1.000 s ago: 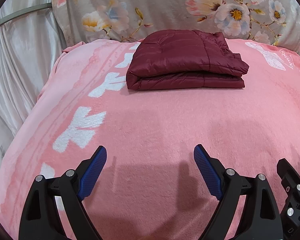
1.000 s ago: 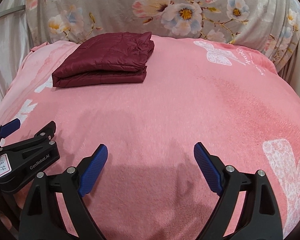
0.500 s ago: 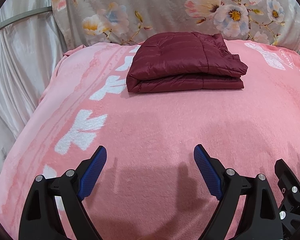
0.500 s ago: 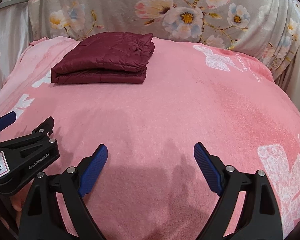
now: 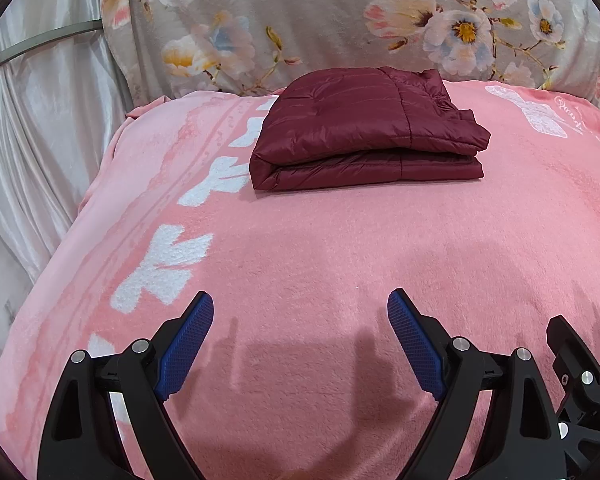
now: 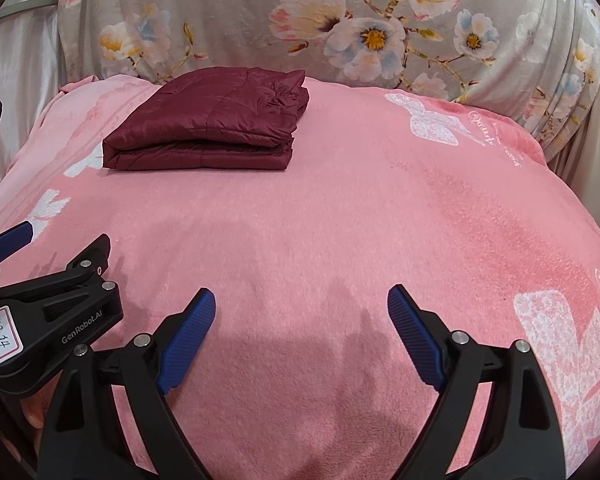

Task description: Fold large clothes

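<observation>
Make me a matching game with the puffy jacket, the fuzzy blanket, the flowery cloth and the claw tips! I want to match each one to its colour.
Things:
1. puffy jacket
2. fuzzy blanket
3. flowery cloth
4. pads on the left claw

Colours:
A. blue
B. grey with pink and white blossoms
C. dark red
D. pink with white shapes

Pairs: 1-C, 2-D, 3-B, 4-A. The jacket lies folded on the blanket, the flowery cloth rises behind it, and the left claw's blue pads stand apart with nothing between them.
</observation>
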Demonstrator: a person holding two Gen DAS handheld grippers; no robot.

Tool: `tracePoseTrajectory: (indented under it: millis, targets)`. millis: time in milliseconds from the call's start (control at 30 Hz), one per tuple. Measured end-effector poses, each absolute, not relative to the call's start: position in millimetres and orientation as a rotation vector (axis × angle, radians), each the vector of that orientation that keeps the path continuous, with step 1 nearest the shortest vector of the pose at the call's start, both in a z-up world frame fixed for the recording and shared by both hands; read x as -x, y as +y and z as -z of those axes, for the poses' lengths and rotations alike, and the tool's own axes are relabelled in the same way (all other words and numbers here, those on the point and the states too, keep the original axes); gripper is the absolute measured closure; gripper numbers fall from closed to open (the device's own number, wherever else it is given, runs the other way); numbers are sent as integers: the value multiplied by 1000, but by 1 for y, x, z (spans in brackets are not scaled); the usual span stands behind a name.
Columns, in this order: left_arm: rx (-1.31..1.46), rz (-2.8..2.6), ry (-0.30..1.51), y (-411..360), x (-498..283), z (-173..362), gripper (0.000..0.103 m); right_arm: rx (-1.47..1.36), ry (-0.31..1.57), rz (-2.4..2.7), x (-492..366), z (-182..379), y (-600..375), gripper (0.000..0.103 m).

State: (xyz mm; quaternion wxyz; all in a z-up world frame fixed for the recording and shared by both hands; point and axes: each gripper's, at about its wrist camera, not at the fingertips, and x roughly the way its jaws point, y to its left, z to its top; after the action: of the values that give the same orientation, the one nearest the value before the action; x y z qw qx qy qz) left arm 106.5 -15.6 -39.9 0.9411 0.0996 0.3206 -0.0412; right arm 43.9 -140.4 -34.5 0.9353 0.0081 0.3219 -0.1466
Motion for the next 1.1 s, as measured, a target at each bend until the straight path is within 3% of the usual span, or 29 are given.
tracePoseTrajectory:
  millis: [1100]
  targets:
    - [-208,98,643,-21,-103,36,16,-13,652,306,-44,31,-138,18]
